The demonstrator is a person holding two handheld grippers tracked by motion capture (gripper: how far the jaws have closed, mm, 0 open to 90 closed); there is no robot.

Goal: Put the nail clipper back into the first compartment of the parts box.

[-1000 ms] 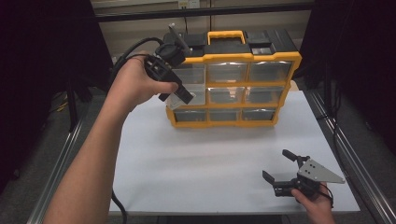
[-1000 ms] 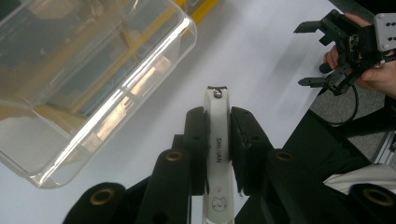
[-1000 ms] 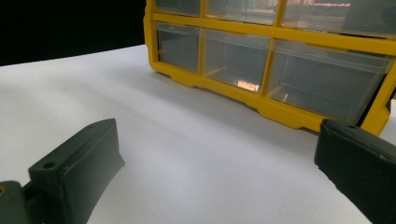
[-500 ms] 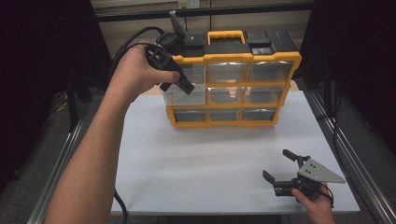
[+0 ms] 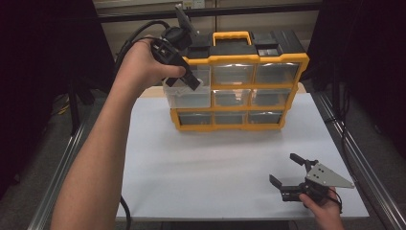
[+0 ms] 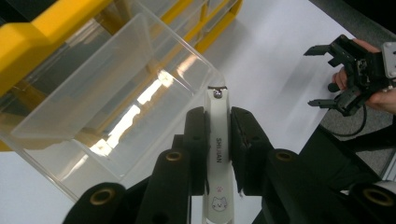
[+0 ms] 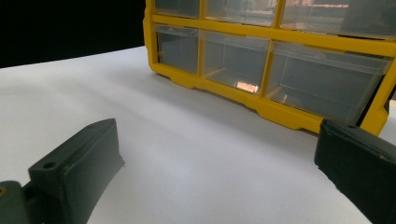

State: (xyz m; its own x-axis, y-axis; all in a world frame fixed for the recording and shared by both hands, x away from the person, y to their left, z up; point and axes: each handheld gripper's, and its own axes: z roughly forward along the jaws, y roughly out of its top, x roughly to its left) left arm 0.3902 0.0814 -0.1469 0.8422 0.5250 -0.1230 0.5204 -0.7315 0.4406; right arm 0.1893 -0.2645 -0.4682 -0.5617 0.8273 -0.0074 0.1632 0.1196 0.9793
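My left gripper [image 6: 218,116] is shut on a white nail clipper [image 6: 218,154] with a small cat print, its metal tip poking past the jaws. It hangs over the rim of a clear plastic drawer [image 6: 116,93] pulled out of the yellow organizer [image 5: 239,86]. In the high view the left gripper [image 5: 191,81] sits at the organizer's upper left, above the pulled-out drawer [image 5: 187,96]. My right gripper [image 5: 286,172] rests near the table's front right corner, jaws wide apart with nothing between them. The right gripper view looks across the white table at the organizer's bottom row [image 7: 261,60].
The organizer has three rows of clear drawers and a yellow carry handle [image 5: 231,36] on top. The white table [image 5: 210,163] ends at metal rails [image 5: 354,158] on both sides. A black cable [image 5: 131,40] trails from the left gripper.
The left hand has shifted slightly, bringing the gripper's tip down closer over the pulled-out drawer. The right gripper has stayed where it was.
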